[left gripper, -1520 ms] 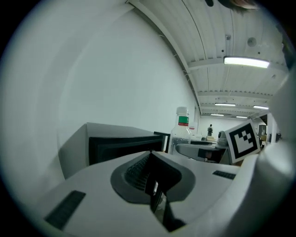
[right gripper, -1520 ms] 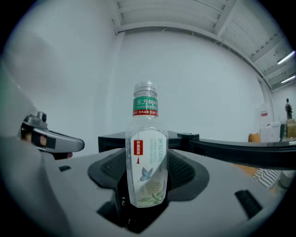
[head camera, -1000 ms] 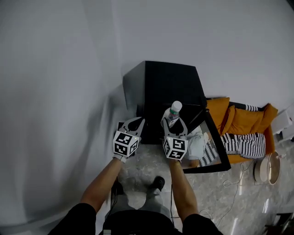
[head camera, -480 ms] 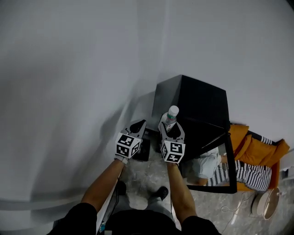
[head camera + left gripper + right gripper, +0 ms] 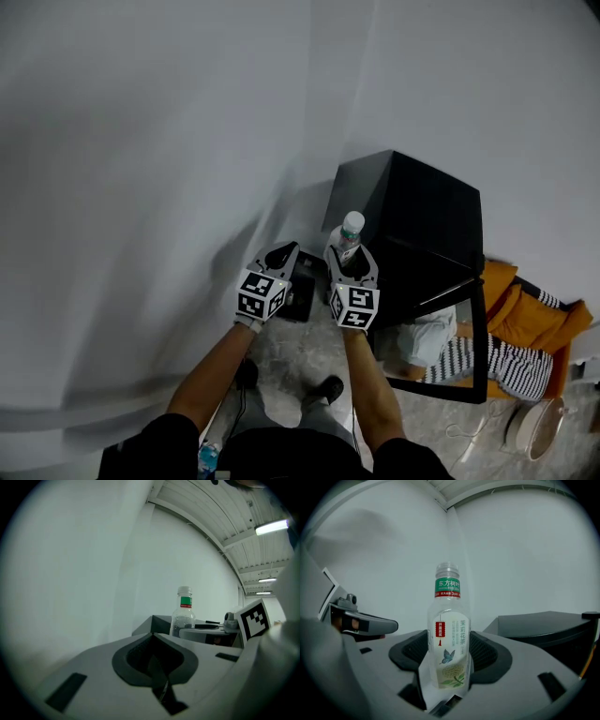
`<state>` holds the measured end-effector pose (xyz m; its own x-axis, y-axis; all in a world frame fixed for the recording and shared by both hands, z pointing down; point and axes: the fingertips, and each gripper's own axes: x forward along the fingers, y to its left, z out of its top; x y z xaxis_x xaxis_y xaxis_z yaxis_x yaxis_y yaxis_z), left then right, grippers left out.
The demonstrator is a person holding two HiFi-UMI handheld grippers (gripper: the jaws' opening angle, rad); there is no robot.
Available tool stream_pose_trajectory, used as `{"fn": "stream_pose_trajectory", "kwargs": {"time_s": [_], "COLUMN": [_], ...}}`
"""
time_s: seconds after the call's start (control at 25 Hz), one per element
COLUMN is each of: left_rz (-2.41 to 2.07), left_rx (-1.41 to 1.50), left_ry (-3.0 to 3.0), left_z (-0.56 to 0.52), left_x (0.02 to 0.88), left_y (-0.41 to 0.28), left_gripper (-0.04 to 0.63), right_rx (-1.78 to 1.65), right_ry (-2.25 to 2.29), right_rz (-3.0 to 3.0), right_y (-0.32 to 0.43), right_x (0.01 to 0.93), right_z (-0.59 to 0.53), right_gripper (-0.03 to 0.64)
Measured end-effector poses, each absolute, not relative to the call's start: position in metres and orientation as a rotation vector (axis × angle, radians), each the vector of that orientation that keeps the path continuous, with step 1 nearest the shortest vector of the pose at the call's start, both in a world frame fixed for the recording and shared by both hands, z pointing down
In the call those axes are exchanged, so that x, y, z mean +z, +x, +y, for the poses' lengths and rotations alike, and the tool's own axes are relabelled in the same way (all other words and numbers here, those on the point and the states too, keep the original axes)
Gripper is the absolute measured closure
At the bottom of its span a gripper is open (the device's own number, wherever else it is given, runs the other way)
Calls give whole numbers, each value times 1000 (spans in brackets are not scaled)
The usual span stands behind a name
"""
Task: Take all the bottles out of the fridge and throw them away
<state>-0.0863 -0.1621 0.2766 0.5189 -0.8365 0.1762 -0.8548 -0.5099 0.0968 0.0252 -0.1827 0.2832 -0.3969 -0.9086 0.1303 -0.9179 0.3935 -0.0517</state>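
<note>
Ideally the clear plastic bottle (image 5: 449, 634), clamped in the right gripper (image 5: 351, 259) jaws beside the black fridge (image 5: 412, 216), travels upright; left gripper (image 5: 281, 251) closed, empty.

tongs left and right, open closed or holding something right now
Left tongs: closed, empty.
Right tongs: closed on the bottle, held upright.

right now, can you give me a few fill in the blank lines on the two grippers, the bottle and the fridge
The right gripper is shut on a clear tea bottle that stands ___.
The band round the bottle's neck is ___.
The left gripper is shut and holds ___.
The fridge is ___ in colour.
Missing words: upright; green; nothing; black.
</note>
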Motion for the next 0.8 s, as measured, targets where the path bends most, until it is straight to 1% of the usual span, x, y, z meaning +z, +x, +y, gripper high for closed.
{"fn": "stream_pose_trajectory", "kwargs": {"time_s": [0.44, 0.8], "left_rz": [-1447, -1440], "left_rx": [229, 231], "left_ry": [2505, 2406], "left_z": [-157, -173], "left_x": [349, 459], "left_y": [-112, -136], "left_gripper": [595, 595], "right_rx": [246, 326], "right_ry": [1561, 1504], "right_rz": [-2584, -2568], "right_y": [-19, -50], "right_x": [350, 467], "right_z": [-189, -207], "right_gripper": [339, 337]}}
